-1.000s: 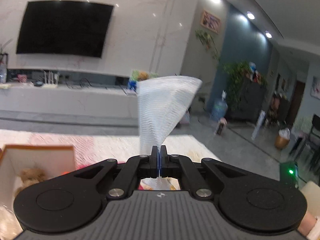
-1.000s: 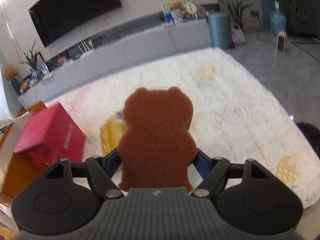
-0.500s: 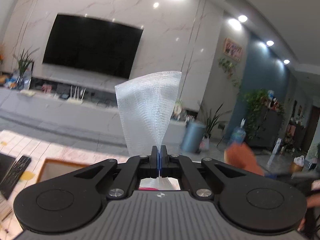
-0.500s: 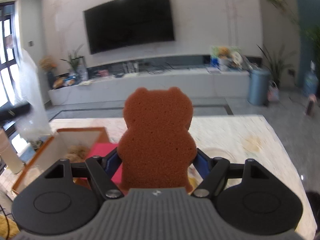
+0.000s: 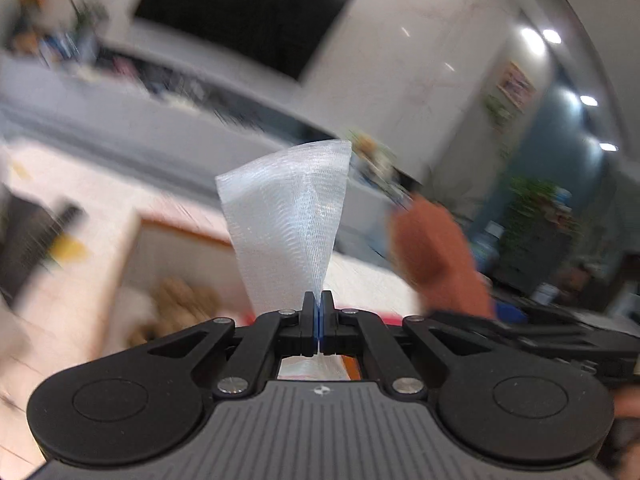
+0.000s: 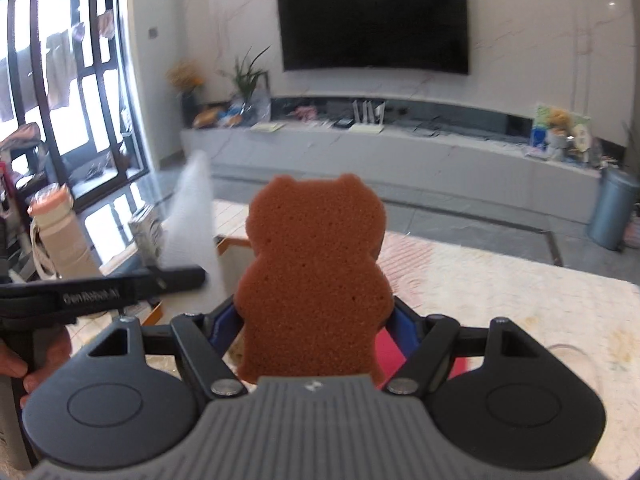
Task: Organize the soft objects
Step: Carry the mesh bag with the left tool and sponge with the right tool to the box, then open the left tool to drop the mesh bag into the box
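Observation:
My left gripper [image 5: 318,312] is shut on a white mesh cloth [image 5: 288,220] that fans upward from its pads. Below and ahead of it sits an open cardboard box [image 5: 140,248] with a tan plush toy [image 5: 180,300] inside. My right gripper [image 6: 314,320] is shut on a brown bear-shaped sponge [image 6: 316,276] standing upright between its blue pads. In the left wrist view the sponge [image 5: 436,256] shows blurred at the right. In the right wrist view the left gripper [image 6: 176,276] and the mesh cloth [image 6: 192,220] show at the left, over the box edge [image 6: 232,242].
A pink-red box [image 6: 390,348] lies behind the sponge on the pale patterned tabletop [image 6: 500,292]. A dark remote [image 5: 44,236] rests at the table's left. A white bottle with a pink cap [image 6: 60,236] stands left. A TV [image 6: 374,20], a long grey console [image 6: 400,156] and a bin [image 6: 614,208] lie beyond.
Both grippers swung left toward the cardboard box, each keeping its grip. The sponge now appears closer in the left wrist view, and the left gripper has entered the right wrist view.

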Demonstrator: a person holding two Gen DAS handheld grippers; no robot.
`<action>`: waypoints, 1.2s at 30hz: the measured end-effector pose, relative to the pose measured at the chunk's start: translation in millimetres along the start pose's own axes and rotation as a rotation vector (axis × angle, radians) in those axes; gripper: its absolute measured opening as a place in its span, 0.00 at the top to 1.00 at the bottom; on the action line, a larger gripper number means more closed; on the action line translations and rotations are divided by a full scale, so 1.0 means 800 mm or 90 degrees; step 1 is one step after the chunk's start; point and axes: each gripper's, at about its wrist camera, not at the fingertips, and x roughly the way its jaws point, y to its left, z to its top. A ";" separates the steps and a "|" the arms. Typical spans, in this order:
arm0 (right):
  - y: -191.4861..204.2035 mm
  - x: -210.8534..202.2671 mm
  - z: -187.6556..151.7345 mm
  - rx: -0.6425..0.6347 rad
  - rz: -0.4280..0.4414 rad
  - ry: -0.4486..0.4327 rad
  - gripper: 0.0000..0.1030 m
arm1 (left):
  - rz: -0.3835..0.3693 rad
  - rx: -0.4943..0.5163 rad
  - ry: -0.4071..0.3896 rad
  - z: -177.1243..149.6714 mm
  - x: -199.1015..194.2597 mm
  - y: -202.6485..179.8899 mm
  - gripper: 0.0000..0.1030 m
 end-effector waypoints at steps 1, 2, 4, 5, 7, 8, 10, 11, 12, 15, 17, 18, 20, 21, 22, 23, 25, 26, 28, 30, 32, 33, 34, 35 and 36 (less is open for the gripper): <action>0.004 0.007 0.000 -0.004 -0.001 0.006 0.28 | -0.026 -0.019 0.024 -0.004 0.005 0.009 1.00; 0.005 0.012 -0.001 -0.004 -0.004 0.009 0.28 | -0.040 -0.030 0.050 -0.007 0.012 0.012 1.00; 0.006 0.018 -0.002 -0.001 -0.013 0.014 0.28 | -0.032 -0.032 0.075 -0.013 0.027 0.014 1.00; 0.004 0.020 -0.001 0.002 -0.020 0.014 0.28 | -0.017 -0.024 0.081 -0.015 0.033 0.012 1.00; 0.002 0.021 0.002 0.003 -0.028 0.017 0.28 | -0.002 -0.011 0.095 -0.022 0.043 0.010 1.00; 0.002 0.022 0.004 0.001 -0.031 0.018 0.28 | -0.005 -0.010 0.105 -0.025 0.048 0.008 1.00; 0.002 0.023 0.008 -0.007 -0.037 0.020 0.28 | -0.018 -0.011 0.123 -0.028 0.055 0.007 1.00; 0.005 0.016 0.002 -0.009 -0.039 0.021 0.28 | -0.020 -0.013 0.131 -0.030 0.058 0.005 1.00; 0.002 0.018 0.004 -0.009 -0.041 0.022 0.28 | -0.019 -0.012 0.136 -0.031 0.060 0.005 1.00; 0.001 0.020 0.003 -0.001 -0.039 0.021 0.28 | -0.010 -0.010 0.157 -0.036 0.067 0.006 1.00; -0.002 0.020 0.001 0.005 -0.040 0.022 0.28 | -0.004 -0.010 0.176 -0.039 0.073 0.006 1.00; -0.002 0.020 0.000 0.006 -0.039 0.023 0.28 | 0.003 -0.010 0.180 -0.041 0.075 0.006 1.00; -0.003 0.018 -0.002 0.006 -0.041 0.025 0.28 | 0.020 -0.006 0.186 -0.042 0.078 0.006 0.97; -0.002 0.017 -0.003 0.004 -0.041 0.026 0.28 | 0.023 -0.005 0.192 -0.043 0.079 0.006 0.91; -0.002 0.017 -0.004 0.003 -0.041 0.026 0.28 | 0.021 -0.003 0.203 -0.044 0.081 0.007 0.76; -0.002 0.017 -0.005 0.002 -0.042 0.028 0.28 | 0.023 -0.007 0.209 -0.044 0.084 0.007 0.65; -0.003 0.018 -0.005 0.001 -0.044 0.034 0.28 | 0.059 -0.017 0.191 -0.045 0.079 0.007 0.34; -0.002 0.019 -0.006 -0.001 -0.047 0.036 0.28 | 0.085 -0.015 0.168 -0.045 0.071 0.004 0.33; -0.001 0.021 -0.007 -0.007 -0.055 0.040 0.28 | 0.128 -0.001 0.115 -0.041 0.054 -0.001 0.22; 0.000 0.022 -0.008 -0.011 -0.057 0.042 0.28 | 0.140 -0.014 0.086 -0.035 0.040 0.002 0.17; 0.001 0.023 -0.010 -0.011 -0.056 0.045 0.28 | 0.131 -0.048 0.078 -0.028 0.026 0.008 0.17; 0.002 0.023 -0.011 -0.009 -0.054 0.047 0.28 | 0.128 -0.059 0.069 -0.025 0.019 0.011 0.16; 0.002 0.024 -0.012 -0.007 -0.051 0.050 0.28 | 0.130 -0.061 0.059 -0.023 0.012 0.013 0.16; 0.003 0.024 -0.014 -0.006 -0.049 0.052 0.28 | 0.138 -0.057 0.054 -0.020 0.008 0.014 0.15; 0.004 0.025 -0.015 -0.007 -0.048 0.054 0.28 | 0.151 -0.049 0.057 -0.018 0.005 0.014 0.15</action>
